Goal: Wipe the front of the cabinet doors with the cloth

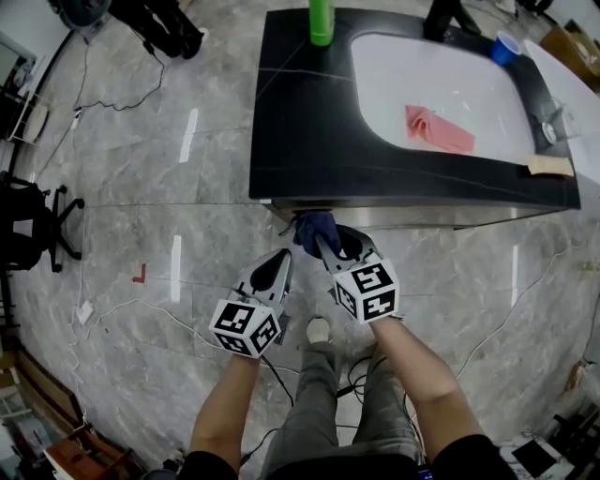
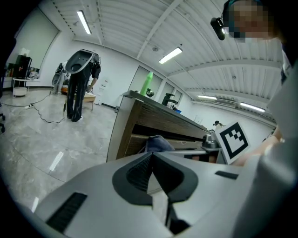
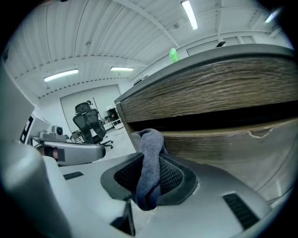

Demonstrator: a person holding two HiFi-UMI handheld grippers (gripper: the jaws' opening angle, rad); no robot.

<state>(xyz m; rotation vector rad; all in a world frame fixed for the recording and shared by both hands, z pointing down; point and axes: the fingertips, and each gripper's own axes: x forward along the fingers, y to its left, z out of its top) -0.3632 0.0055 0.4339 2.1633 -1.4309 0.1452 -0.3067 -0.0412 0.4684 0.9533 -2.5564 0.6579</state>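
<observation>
The person stands before the cabinet (image 1: 309, 141) with both forearms stretched forward and down, one gripper in each hand, the two close side by side near the cabinet's front left corner. The right gripper (image 1: 328, 246) is a little further forward. Its jaws are clamped on a dark blue cloth (image 1: 312, 228), which stands up between them in a folded bunch. The top of the cloth (image 3: 150, 162) reaches the wooden cabinet door (image 3: 219, 144), just below the dark gap under the counter, but I cannot tell if it really touches the wood.

The left gripper (image 1: 279, 265) is held just beside the right one, on the side away from the cabinet's middle and slightly back from the front. Its jaws are pressed together with nothing between them. It points toward the same corner, apart from the cloth.

On top of the cabinet, the white sink (image 1: 469, 84) holds a crumpled pink cloth (image 1: 437, 129) near its front right part. A green bottle (image 1: 322, 21) stands at the back left of the cabinet's black top, and a blue cup (image 1: 504, 47) at the back right — what is inside it cannot be seen.
</observation>
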